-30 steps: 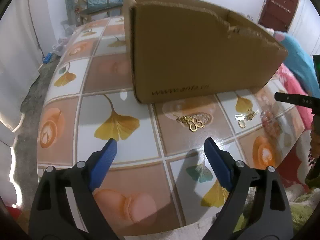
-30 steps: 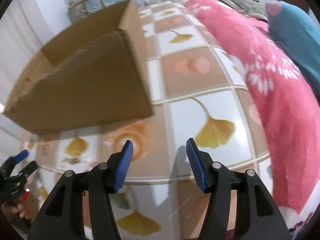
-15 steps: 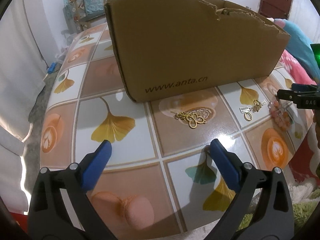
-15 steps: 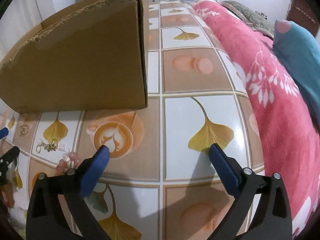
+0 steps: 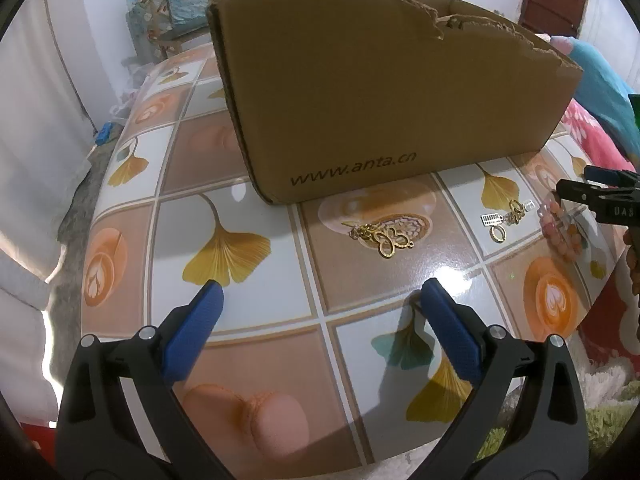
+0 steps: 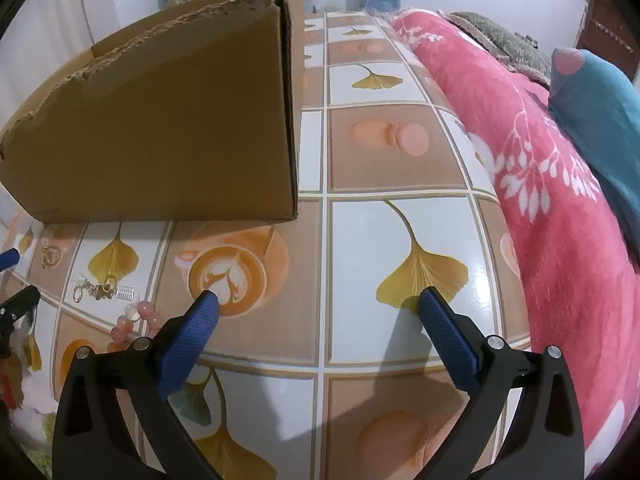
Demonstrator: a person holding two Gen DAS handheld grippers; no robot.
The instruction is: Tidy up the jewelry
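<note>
Both grippers had just spread their jaws wide since a second earlier, nothing between them. Low in its frame, the left gripper hung over the tiled tabletop, its blue fingers gaping. At centre right lay the gold butterfly pendant and small charms, before the cardboard box. Beside the right gripper sat pink beads, lower left.

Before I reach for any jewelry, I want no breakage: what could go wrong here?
1. The pink bead bracelet lies near the table's edge; a nudge might send it off.
2. The gold pendant is thin and flat on a glossy top, so open jaws may slide over it.
3. The small ring could scatter from its cluster.
</note>
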